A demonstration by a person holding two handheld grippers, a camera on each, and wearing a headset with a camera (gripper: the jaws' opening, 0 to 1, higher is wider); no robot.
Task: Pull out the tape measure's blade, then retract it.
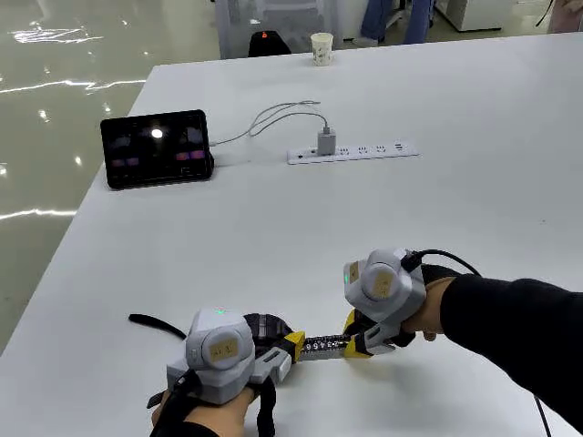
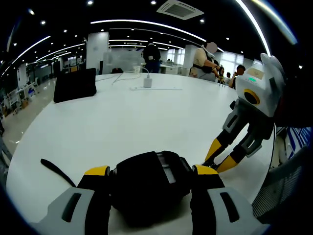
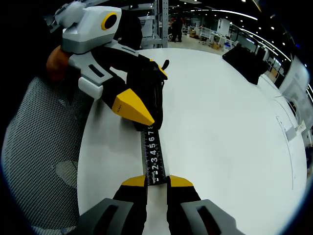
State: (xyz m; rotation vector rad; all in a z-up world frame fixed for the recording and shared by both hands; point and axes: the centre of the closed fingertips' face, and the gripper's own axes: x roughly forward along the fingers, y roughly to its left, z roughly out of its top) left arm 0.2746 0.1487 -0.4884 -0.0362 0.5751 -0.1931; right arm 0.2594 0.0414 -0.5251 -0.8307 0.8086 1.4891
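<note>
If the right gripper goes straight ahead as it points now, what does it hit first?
The right gripper, shut on the blade, points along it at the tape measure case held by the left gripper. It would probably meet that gripper's yellow fingertip first.

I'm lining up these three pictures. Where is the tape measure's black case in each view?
Head view: the black case lies low, left of centre.
Left gripper view: the case is at bottom centre, clamped in the left tongs.
Right gripper view: the case is upper left of centre, behind the left tongs' yellow tip, where the blade begins.
Shared landmark: the dark tablet, farther off than the case in every view.
</note>
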